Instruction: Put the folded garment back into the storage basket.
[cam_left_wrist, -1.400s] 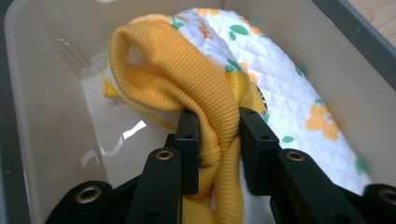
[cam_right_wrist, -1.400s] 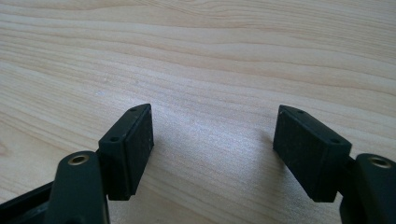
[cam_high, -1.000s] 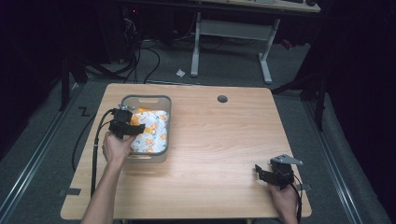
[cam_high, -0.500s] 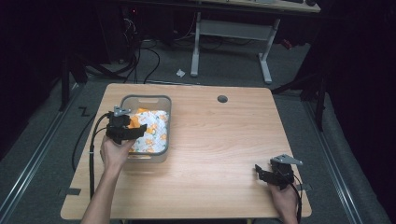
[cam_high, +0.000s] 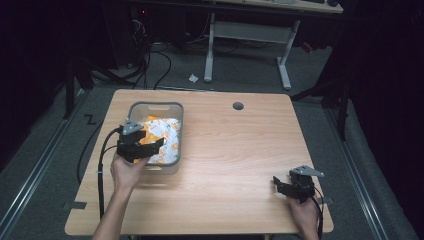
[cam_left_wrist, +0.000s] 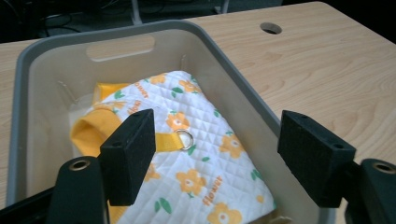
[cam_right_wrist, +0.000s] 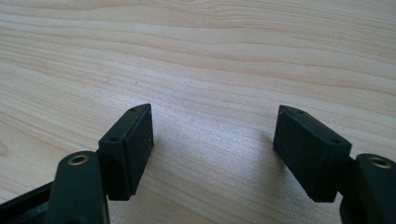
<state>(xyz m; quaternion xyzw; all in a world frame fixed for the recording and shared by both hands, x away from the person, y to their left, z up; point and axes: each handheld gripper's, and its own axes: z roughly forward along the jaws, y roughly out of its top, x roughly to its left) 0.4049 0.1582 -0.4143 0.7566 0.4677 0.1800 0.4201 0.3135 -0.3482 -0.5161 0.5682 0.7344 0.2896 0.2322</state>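
Left gripper (cam_high: 142, 146) hovers over the near left corner of the grey bin (cam_high: 176, 131), left of centre in the high view. Its jaws stand released, having just been opening, with nothing between them. In the left gripper view the quilted flower-print bag (cam_left_wrist: 201, 163) lies in the bin, below and beyond the jaws, its long axis running from upper left to lower right of that frame. Its yellow strap with metal ring (cam_left_wrist: 185, 138) sits just beside the left jaw's inner edge. Right gripper (cam_high: 295, 186) rests at lower right of the surface (cam_high: 240, 150), well apart from the bin, jaws released over bare wood. Judgement: the left hand is nearer; any regrasp goes down and forward.
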